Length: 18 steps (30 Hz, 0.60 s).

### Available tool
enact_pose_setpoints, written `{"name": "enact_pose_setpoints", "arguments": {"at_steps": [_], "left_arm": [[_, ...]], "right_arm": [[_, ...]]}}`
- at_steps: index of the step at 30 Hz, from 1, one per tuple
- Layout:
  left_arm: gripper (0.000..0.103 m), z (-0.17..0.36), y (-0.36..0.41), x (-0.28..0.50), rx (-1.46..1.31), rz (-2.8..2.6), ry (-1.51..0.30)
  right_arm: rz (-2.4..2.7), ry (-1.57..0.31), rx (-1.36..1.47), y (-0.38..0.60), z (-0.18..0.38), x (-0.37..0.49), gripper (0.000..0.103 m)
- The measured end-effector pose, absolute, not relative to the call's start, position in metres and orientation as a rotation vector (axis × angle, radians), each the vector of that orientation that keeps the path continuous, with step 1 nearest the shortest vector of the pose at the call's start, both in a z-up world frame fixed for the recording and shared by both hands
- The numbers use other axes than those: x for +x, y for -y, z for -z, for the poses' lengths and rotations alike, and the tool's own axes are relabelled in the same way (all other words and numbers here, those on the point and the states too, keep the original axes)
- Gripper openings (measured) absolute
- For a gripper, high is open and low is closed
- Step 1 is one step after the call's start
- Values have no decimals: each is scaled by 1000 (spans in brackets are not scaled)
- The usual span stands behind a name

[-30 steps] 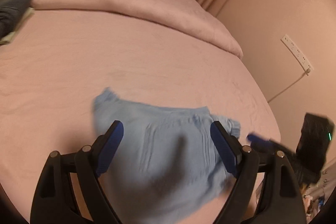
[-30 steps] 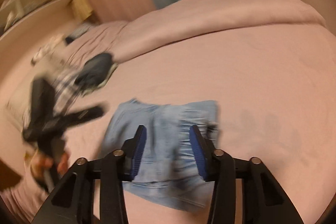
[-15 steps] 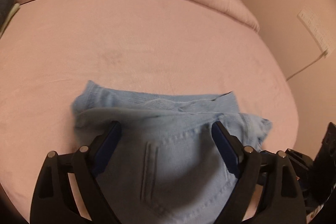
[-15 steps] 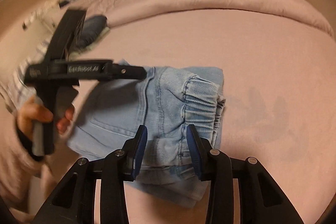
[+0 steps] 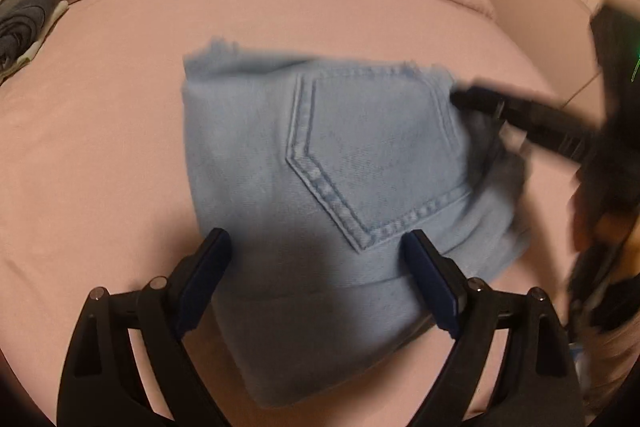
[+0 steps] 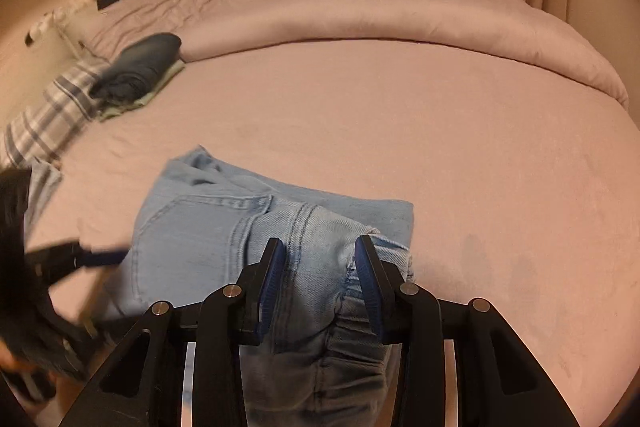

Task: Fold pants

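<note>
Two grippers over pink bed (image 6: 460, 131). Dark folded clothes (image 6: 138, 67) plus plaid fabric (image 6: 44, 115) upper left, well clear. Folded light-blue pants (image 5: 320, 187) mid-frame, pocket up, long axis unclear. Left gripper (image 5: 316, 259) wide, just been opening, straddling near edge, pads off cloth. Right gripper (image 6: 320, 263) narrower, waistband bunched between pads; grip unclear.
</note>
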<state>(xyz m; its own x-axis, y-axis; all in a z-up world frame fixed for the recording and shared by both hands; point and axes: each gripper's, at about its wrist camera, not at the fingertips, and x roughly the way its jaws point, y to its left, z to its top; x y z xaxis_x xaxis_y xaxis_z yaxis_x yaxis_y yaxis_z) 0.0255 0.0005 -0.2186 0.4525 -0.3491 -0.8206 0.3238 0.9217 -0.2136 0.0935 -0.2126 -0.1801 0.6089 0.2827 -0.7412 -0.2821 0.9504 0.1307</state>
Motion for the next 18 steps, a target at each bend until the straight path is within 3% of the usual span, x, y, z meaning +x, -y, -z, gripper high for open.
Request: {"name": "enact_pose_setpoints", "arguments": {"at_steps": [12, 16, 18], "left_arm": [[92, 184, -9, -3, -95, 465, -909], [93, 206, 6, -13, 6, 463, -951], [100, 215, 15, -13, 49, 456, -950]], "right_arm": [[-386, -725, 2, 230, 145, 39, 40], [-406, -818, -75, 217, 177, 25, 40], [-387, -839, -107, 211, 200, 25, 40]]}}
